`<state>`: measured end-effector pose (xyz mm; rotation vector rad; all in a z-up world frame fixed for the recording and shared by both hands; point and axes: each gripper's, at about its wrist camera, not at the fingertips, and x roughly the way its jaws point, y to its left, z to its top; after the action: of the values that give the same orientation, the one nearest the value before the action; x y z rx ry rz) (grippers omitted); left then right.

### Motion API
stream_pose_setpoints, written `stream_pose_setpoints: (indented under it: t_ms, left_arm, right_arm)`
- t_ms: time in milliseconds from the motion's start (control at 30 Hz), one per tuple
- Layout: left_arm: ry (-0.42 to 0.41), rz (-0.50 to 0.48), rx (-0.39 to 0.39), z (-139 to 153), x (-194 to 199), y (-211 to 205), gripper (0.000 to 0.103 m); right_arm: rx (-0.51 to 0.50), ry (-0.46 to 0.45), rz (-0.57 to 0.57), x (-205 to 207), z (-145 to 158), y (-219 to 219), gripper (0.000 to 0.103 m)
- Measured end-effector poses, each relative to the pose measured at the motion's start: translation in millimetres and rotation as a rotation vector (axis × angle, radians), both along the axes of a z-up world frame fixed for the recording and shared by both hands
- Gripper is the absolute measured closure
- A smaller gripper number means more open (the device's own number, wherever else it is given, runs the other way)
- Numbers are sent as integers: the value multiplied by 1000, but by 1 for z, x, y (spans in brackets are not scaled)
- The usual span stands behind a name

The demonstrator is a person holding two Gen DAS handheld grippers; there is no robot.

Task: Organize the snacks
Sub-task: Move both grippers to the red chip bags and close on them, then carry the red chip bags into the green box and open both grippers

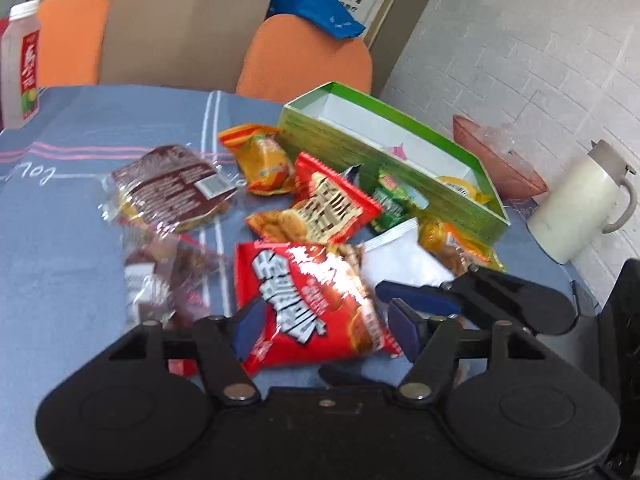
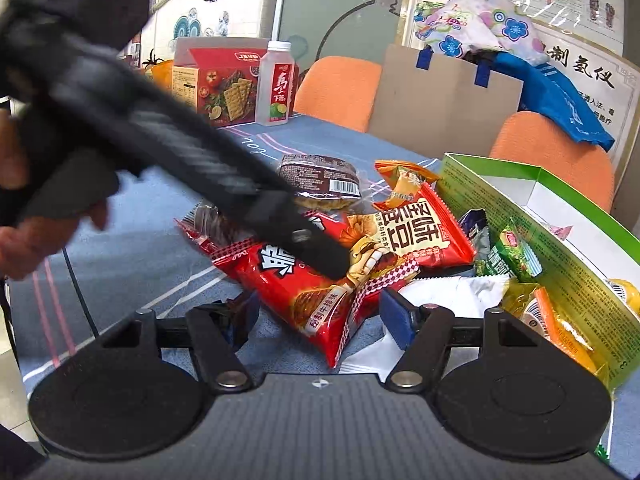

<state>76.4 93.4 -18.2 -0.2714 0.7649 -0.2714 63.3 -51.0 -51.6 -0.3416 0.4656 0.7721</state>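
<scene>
A pile of snack packets lies on the blue tablecloth [image 1: 60, 200] beside an open green box [image 1: 400, 168]. My left gripper [image 1: 326, 330] is open, its blue pads on either side of a big red snack bag [image 1: 308, 304]. My right gripper [image 2: 316, 320] is open, around the lower end of the same red bag [image 2: 304, 292]. The left gripper's arm [image 2: 200, 160] crosses the right wrist view above the bag. The box [image 2: 560, 248] holds a yellow packet [image 1: 460, 188] and a pink scrap. A second red packet [image 1: 332, 204], a white packet [image 1: 400, 260] and a green one [image 1: 394, 200] lie close by.
A brown wrapped cake [image 1: 168, 188], an orange packet [image 1: 264, 160] and a dark wrapped snack [image 1: 168, 280] lie to the left. A white kettle [image 1: 580, 208] and a pink bowl [image 1: 500, 160] stand right of the box. A drink bottle [image 1: 22, 64], a red cracker box [image 2: 220, 84] and orange chairs [image 1: 304, 60] are behind.
</scene>
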Motion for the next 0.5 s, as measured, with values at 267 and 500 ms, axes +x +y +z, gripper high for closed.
stream_pose_setpoints:
  t_ms: [267,500]
  left_arm:
    - [0,42,-57,-7,12,4,7]
    - [-30,82,-6,-12,11,1,12]
  right_arm:
    - [21,45,-11,-2,-4,0,3]
    - [7,42,-60,5,-6,4,20]
